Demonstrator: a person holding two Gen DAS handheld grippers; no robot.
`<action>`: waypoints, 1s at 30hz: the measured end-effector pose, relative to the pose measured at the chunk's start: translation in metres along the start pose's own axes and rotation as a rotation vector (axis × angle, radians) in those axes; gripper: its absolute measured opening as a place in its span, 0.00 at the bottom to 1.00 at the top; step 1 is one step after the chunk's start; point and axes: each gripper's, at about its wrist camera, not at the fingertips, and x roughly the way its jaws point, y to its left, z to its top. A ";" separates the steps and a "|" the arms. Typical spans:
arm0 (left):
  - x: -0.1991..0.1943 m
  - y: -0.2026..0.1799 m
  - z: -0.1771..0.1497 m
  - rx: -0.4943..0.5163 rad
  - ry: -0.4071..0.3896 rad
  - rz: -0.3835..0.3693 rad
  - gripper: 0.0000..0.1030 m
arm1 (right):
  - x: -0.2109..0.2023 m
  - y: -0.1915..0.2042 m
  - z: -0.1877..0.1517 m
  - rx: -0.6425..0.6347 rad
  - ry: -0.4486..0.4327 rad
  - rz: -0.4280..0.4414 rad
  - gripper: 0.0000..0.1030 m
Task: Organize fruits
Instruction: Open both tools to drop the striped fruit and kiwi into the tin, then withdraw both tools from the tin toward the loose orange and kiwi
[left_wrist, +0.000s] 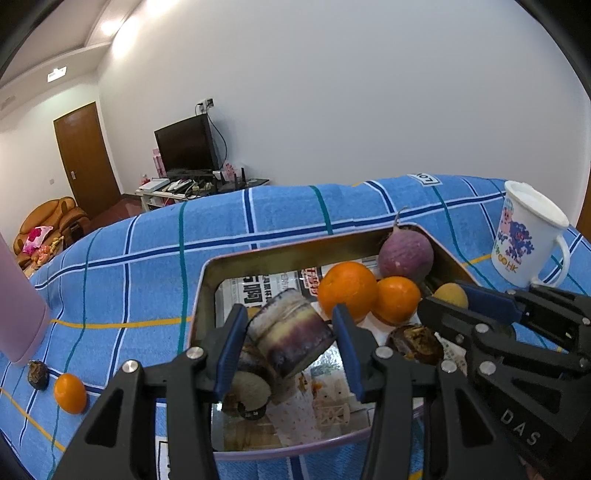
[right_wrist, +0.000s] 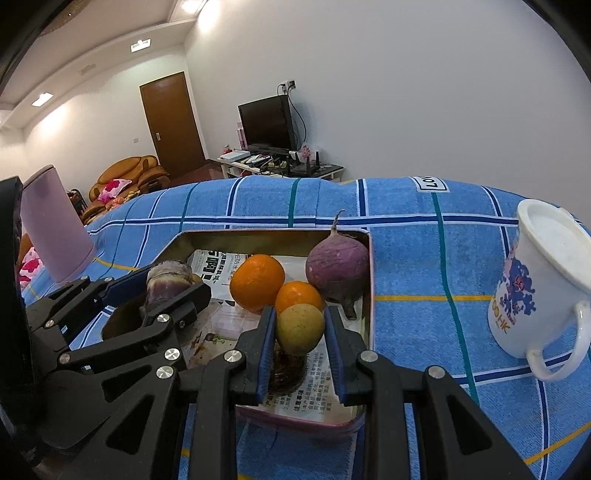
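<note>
A short purple-and-cream sugarcane segment (left_wrist: 291, 332) is clamped between the blue pads of the left gripper (left_wrist: 291, 343), held tilted above the newspaper-lined rectangular metal tin (left_wrist: 207, 288). In the right wrist view, a small yellow-green round fruit (right_wrist: 300, 328) is pinched tight by the right gripper (right_wrist: 300, 332), just over the tin's near end.

Inside the tin, a large orange mandarin (left_wrist: 347, 290) and a smaller orange mandarin (left_wrist: 396, 300) are seen touching each other, with a purple round radish (left_wrist: 405, 254) tucked into the far corner behind them. A dark wrinkled fruit (left_wrist: 414, 343) is lying on the paper near the right gripper's fingers.

Outside the tin, on the blue checked towel (left_wrist: 147, 258), one more small mandarin (left_wrist: 70, 393) is left beside a dark shrivelled fruit (left_wrist: 38, 374). A white printed mug (left_wrist: 524, 243) is standing to the right.
</note>
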 end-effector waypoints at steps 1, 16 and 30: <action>0.000 0.000 0.000 -0.003 0.001 0.002 0.49 | 0.001 0.000 0.000 0.001 0.000 0.000 0.28; -0.017 0.006 -0.004 -0.028 -0.079 0.062 1.00 | -0.019 -0.015 0.006 0.131 -0.103 0.079 0.75; -0.023 0.027 -0.009 -0.117 -0.085 0.108 1.00 | -0.055 -0.005 0.006 0.077 -0.360 -0.102 0.77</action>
